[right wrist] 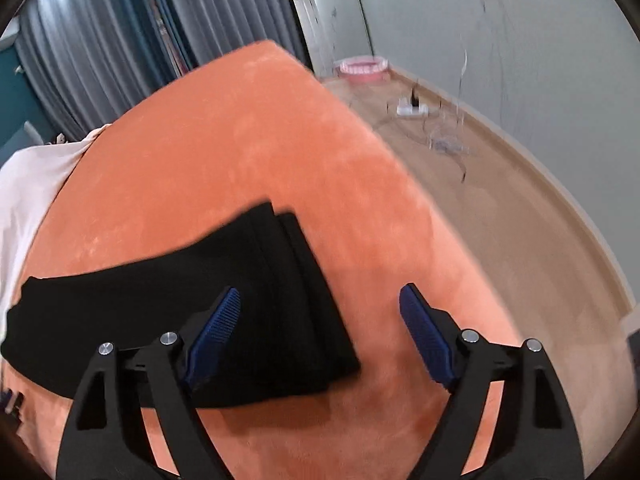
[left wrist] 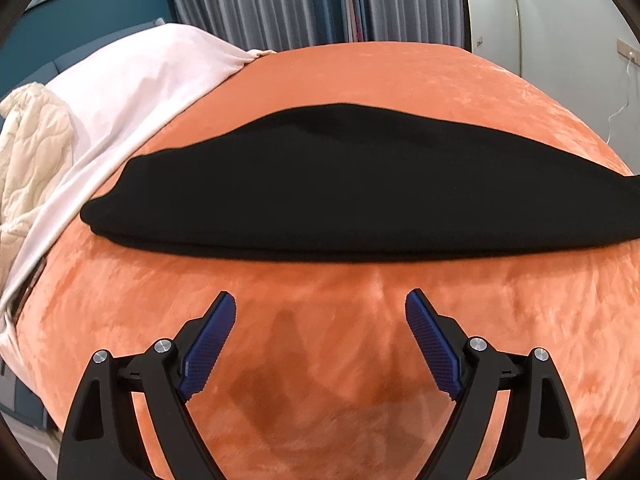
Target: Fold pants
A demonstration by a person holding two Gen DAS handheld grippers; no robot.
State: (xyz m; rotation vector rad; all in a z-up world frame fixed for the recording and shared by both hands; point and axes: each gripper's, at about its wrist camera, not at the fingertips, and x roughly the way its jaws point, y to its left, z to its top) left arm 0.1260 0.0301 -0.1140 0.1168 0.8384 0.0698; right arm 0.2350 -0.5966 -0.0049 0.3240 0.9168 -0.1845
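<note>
At the bottom of the left wrist view, the left gripper (left wrist: 320, 304) gapes wide and empty over the orange blanket (left wrist: 360, 76). Just beyond, the black pants (left wrist: 340, 184) lie folded lengthwise across mid-frame. A pale sheet (left wrist: 132, 88) fills the upper left. The right gripper (right wrist: 320, 298) also gapes wide, holding nothing, above the pants' end at lower left.

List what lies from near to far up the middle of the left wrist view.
Open left gripper → bare orange plush blanket → folded black pants → more orange blanket → grey pleated curtains.
</note>
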